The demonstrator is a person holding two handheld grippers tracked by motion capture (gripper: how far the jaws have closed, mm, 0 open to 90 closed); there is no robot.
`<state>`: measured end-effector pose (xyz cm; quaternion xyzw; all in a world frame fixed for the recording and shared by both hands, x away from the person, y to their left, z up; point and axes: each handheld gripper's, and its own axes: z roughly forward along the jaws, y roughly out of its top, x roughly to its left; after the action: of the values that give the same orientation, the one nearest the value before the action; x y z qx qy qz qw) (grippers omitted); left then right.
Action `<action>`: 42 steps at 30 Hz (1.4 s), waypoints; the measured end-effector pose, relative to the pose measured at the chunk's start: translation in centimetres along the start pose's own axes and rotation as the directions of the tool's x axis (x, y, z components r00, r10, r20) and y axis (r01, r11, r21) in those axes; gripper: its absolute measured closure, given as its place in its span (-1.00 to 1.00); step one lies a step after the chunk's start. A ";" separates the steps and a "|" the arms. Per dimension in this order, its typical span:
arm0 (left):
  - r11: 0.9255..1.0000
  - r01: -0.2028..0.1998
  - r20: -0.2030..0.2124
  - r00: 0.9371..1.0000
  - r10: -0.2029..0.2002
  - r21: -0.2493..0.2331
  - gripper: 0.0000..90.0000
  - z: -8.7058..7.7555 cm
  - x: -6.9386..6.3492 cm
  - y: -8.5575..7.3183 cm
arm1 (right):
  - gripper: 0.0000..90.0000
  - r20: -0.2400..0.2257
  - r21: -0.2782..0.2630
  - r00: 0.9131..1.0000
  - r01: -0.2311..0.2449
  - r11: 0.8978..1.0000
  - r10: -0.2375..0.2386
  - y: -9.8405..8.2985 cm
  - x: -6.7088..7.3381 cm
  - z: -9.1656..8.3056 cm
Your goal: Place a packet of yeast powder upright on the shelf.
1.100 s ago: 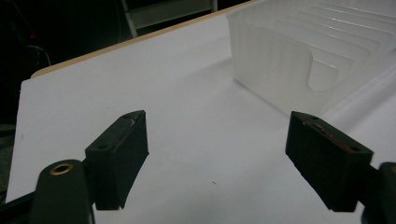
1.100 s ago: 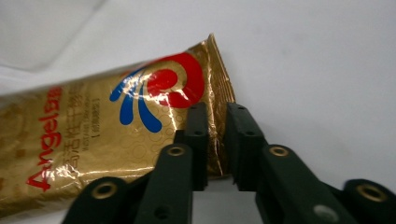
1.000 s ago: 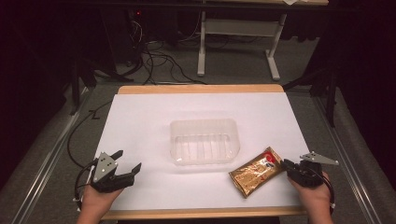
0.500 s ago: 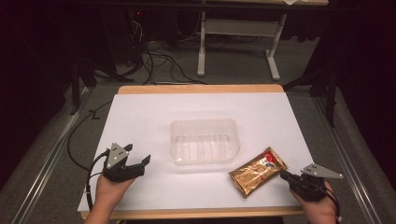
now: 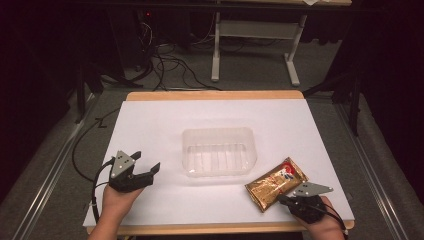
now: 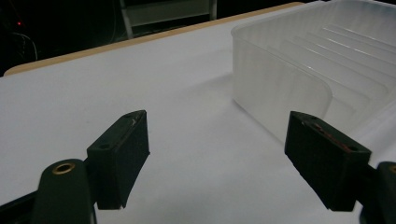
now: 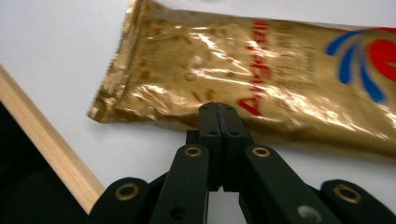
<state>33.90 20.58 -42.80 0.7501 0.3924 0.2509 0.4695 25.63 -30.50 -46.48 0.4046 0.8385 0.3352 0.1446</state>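
White sheet (image 5: 165,125) covers your table (image 5: 215,95), whose wooden edge shows at the far and near sides. Item one: clear plastic tray (image 5: 218,151), ribbed floor, rounded corners, upright and open-topped near the middle of the sheet, nothing visible inside. Item two: gold foil packet (image 5: 276,183) with red lettering and a red-and-blue mark, lying flat and slantwise on the sheet just right of and nearer you than the tray, apart from it, close to the near right corner. Item three: your left gripper (image 5: 145,172), in your left hand (image 5: 117,200) at the near left of the sheet, pointing right toward the tray; its jaws stand wide apart with nothing between them. In the left gripper view the same gripper (image 6: 224,158) frames bare sheet, and the tray (image 6: 299,84) wall rises just ahead near the right-hand jaw, not touching. Item four: your right gripper (image 5: 283,199), in your right hand (image 5: 320,220) at the near right edge, grey plate on top, tips at the packet's near long edge. In the right gripper view this gripper (image 7: 218,109) has its jaws pressed together, tips meeting at the packet (image 7: 261,74) edge; you cannot tell whether foil is pinched between them. Beyond the table: dark floor, cables (image 5: 165,62), a white frame (image 5: 255,45).
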 end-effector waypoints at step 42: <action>0.999 -0.014 0.000 1.000 0.014 0.039 -0.50 -1.7 -0.5 -1.2 | 0.23 0.105 -0.235 0.947 -0.274 0.933 0.304 0.2 -4.8 -1.6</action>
<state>31.97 21.31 -43.13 0.7619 0.3920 0.2464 0.4530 27.96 -34.90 -45.32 0.5279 0.7159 0.4133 0.1950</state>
